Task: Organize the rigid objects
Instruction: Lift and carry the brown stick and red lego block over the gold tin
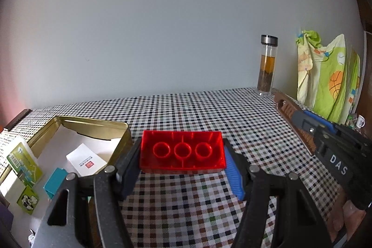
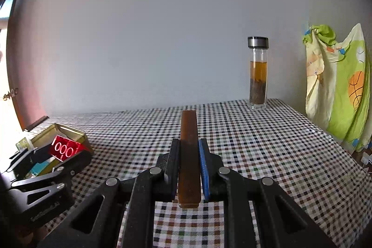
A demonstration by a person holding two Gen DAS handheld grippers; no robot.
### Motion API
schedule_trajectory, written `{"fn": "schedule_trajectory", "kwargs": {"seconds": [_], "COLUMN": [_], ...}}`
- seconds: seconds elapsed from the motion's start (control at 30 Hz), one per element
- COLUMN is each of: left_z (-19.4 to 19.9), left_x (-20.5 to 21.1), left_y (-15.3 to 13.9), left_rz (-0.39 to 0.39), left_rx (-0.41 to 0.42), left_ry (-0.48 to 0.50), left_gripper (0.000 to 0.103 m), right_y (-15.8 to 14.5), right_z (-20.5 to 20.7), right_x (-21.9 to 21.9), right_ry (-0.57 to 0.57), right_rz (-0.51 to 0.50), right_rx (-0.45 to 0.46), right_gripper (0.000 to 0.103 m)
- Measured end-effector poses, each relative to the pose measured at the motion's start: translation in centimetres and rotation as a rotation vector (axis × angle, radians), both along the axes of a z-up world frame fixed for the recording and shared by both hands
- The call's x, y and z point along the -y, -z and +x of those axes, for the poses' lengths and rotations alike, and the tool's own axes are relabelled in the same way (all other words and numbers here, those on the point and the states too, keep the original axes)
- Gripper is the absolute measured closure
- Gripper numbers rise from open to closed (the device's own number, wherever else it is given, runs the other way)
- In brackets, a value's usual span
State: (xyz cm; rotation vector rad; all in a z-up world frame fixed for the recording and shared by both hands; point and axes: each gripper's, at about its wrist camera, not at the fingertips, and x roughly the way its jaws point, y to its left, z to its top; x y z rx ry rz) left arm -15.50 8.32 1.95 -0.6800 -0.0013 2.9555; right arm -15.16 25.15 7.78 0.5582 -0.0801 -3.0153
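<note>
The left gripper (image 1: 182, 162) pinches a red translucent building brick (image 1: 182, 151) between its black pad and its blue pad, one on each short end. The brick's hollow underside, with three round tubes, faces the left wrist camera, and the brick hangs above the checkered surface (image 1: 209, 113). Just to the left of this gripper sits an open gold tin (image 1: 93, 126) holding white cards; a teal block (image 1: 54, 181) and green printed packets (image 1: 23, 162) lie at the tin's near end, close beside the left finger.

The right gripper (image 2: 189, 169) is clamped on a long brown flat bar (image 2: 188, 155), which runs straight ahead between the pads and sticks out beyond the fingertips, its near end just behind them. The bar is held above the checkered cloth. In the right wrist view the left gripper and the red brick appear far to the left, next to the tin.

Ahead and to the right of both grippers, a glass bottle (image 2: 257, 76) with a metal cap and amber liquid stands upright at the far edge of the surface by the wall. Further right hangs a green and yellow patterned cloth (image 2: 341, 90).
</note>
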Motion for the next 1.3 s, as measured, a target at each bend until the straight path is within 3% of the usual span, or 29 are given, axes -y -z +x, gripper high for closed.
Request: {"fn": "schedule_trajectory", "kwargs": {"seconds": [0.8,1.3], "left_z": [4.7,6.0], "left_x": [1.6,3.5], "left_y": [-0.7,-0.8], "left_rz": [-0.018,0.009], "left_rx": [-0.117,-0.145], "left_ry": [-0.02,-0.023], "left_gripper": [0.039,0.039], "right_y": [-0.3,0.0], "right_z": [2.2,3.4], "right_x": [3.6,6.4], "right_ry": [-0.075,-0.148], "right_rz": [0.031,0.022], "right_rx": [-0.033,-0.031], "right_gripper": [0.085,0.085]}}
